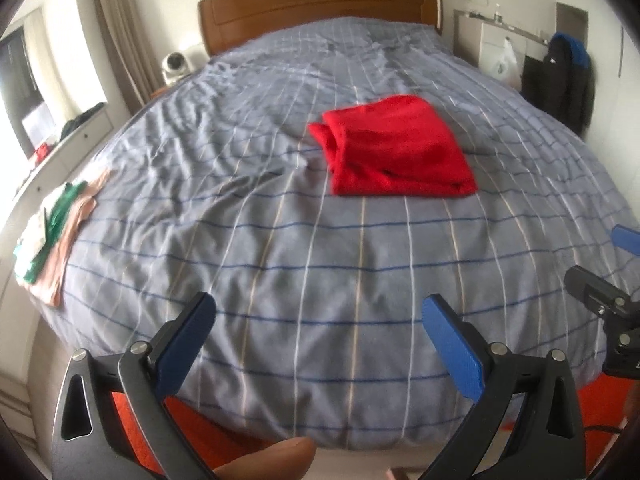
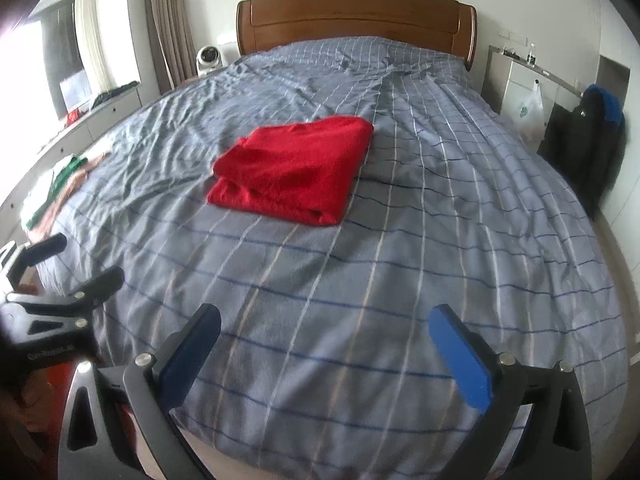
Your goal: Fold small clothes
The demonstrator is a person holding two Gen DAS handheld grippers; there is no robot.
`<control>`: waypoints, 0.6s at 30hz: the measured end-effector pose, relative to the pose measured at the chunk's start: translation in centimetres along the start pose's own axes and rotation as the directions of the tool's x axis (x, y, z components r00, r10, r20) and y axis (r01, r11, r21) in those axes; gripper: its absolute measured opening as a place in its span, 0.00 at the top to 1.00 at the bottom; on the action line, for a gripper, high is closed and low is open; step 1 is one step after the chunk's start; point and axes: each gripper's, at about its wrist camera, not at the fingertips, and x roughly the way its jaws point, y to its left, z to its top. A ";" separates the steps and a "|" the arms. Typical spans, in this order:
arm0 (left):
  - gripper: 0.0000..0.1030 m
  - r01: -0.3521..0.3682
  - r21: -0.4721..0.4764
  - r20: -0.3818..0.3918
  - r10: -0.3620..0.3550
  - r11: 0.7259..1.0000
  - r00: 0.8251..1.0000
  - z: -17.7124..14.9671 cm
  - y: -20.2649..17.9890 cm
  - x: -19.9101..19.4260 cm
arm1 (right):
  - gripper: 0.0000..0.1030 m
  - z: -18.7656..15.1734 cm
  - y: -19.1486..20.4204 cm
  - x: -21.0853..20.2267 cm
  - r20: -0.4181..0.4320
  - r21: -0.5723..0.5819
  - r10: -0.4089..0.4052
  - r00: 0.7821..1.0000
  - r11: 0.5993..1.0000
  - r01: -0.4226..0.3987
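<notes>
Left tool (image 1: 318, 334): wide, holding nothing | Right tool (image 2: 324, 340): wide, holding nothing | Red garment (image 1: 396, 150): folded, mid-bed (image 1: 280, 264) | Clothes pile (image 1: 52, 232): bed's left edge

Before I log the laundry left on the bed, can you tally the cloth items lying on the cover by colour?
Red: 1, the folded red garment mid-bed.
Green and white: 1, the green-and-white garment at the left edge.
Peach: 1, the peach cloth under it.
Total: 3, though the pile may hide more.

Red garment (image 1: 394, 148) lies folded in a flat rectangle mid-bed
</notes>
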 end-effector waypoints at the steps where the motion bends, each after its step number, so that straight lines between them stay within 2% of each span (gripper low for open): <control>1: 0.00 0.003 0.000 0.000 -0.003 1.000 1.000 -0.1 0.1 -0.3 | 0.01 -0.2 0.0 -0.3 -0.006 -0.002 -0.005 1.000 1.000 0.005; 6: 0.00 0.025 -0.010 0.001 -0.025 1.000 1.000 0.2 0.4 -1.4 | 0.01 -0.5 0.1 -1.8 -0.015 0.002 -0.009 1.000 1.000 0.009; 12: 0.00 0.044 -0.006 0.061 -0.044 0.999 0.997 1.3 0.5 -4.1 | 0.01 0.7 0.6 -3.6 0.009 0.002 -0.006 1.000 1.000 0.006; 16: 0.00 0.060 0.007 0.085 -0.060 0.998 0.995 1.4 0.2 -4.7 | 0.01 0.9 0.7 -4.2 0.017 0.017 0.030 0.999 0.999 -0.030; 18: 0.00 0.061 0.001 0.083 -0.061 0.998 0.995 1.3 0.2 -4.6 | 0.01 0.8 0.8 -4.1 0.014 0.011 0.022 1.000 1.000 -0.022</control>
